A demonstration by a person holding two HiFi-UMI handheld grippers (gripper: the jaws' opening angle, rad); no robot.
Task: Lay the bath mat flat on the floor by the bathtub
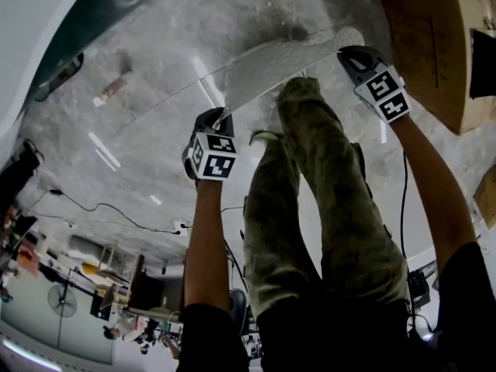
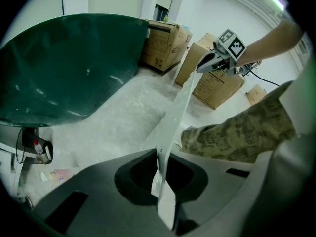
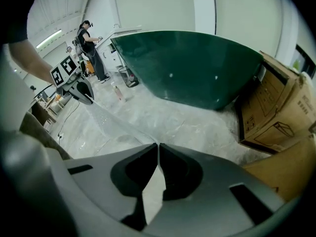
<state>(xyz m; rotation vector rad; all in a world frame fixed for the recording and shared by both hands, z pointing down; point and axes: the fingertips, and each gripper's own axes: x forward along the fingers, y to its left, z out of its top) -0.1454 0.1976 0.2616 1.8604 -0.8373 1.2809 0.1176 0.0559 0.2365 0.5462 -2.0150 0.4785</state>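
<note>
We look steeply down on a dark green bathtub (image 2: 64, 68), which curves along one side of a pale, marbled grey floor (image 1: 155, 138). Brown cardboard boxes (image 1: 434, 53) are stacked on the floor at the opposite side. Between the tub and the boxes stands the person who wears the camera, legs in camouflage trousers (image 1: 325, 208) and bare forearms reaching down on either side of them. The bath mat (image 1: 287, 64) is a whitish, translucent, finely textured sheet. It is not yet lying flat: it is stretched between the two tools and held over the open floor beside the tub, in front of the person's legs. We cannot tell whether its lower edge touches the floor. The left hand-held gripper (image 1: 219, 118) points downward with its jaws clamped together on one edge of the mat, and the sheet runs up between the pads and away towards the other tool. The right hand-held gripper (image 1: 349, 53) likewise points downward, its jaws pressed tight on the opposite edge, with a strip of mat showing between them. Each tool carries a cube with black and white square markers. A small bottle (image 1: 115, 90) lies on the floor close to the tub, well apart from the mat.
</note>
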